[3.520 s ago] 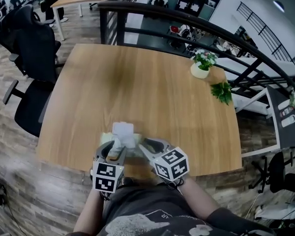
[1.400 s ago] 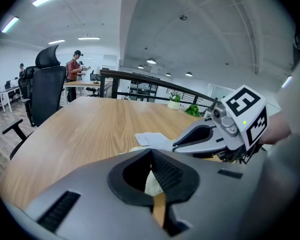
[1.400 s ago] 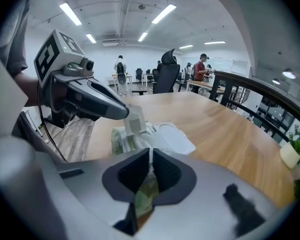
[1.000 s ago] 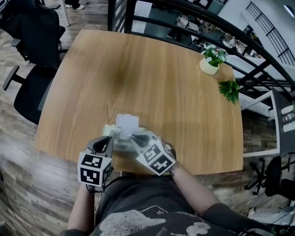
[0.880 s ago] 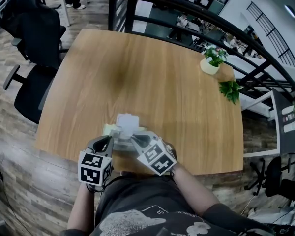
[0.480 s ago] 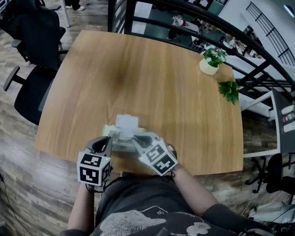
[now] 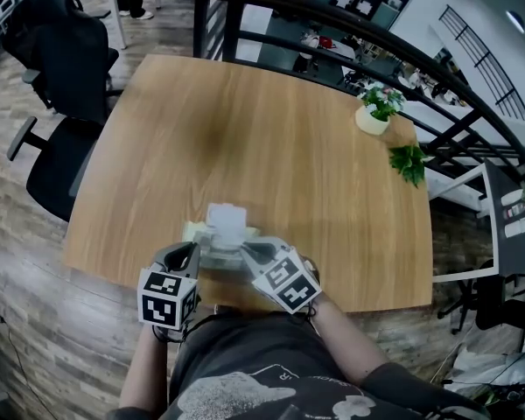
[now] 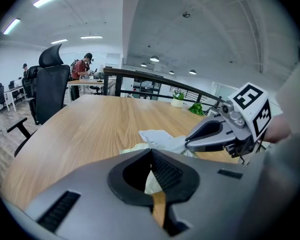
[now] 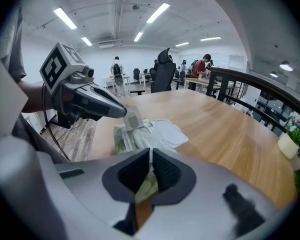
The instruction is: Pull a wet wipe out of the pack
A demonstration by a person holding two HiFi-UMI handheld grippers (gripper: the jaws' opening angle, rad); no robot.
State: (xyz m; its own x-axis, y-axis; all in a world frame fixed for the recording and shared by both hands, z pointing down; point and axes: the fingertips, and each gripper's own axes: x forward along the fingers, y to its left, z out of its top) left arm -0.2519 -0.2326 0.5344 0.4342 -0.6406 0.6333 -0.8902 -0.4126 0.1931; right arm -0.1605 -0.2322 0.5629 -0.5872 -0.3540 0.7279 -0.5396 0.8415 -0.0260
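The pale green wet wipe pack lies near the wooden table's front edge, with its white lid flipped open. My left gripper is at the pack's left side. In the right gripper view the left gripper is shut on a small grey seal flap of the pack. My right gripper comes in from the right. Its jaws are shut on a bunched white wipe that rises from the opening. In the left gripper view the right gripper touches the wipe.
A small potted plant and a green sprig sit at the table's far right corner. A black office chair stands left of the table and a dark railing runs behind it. The pack lies close to the near edge.
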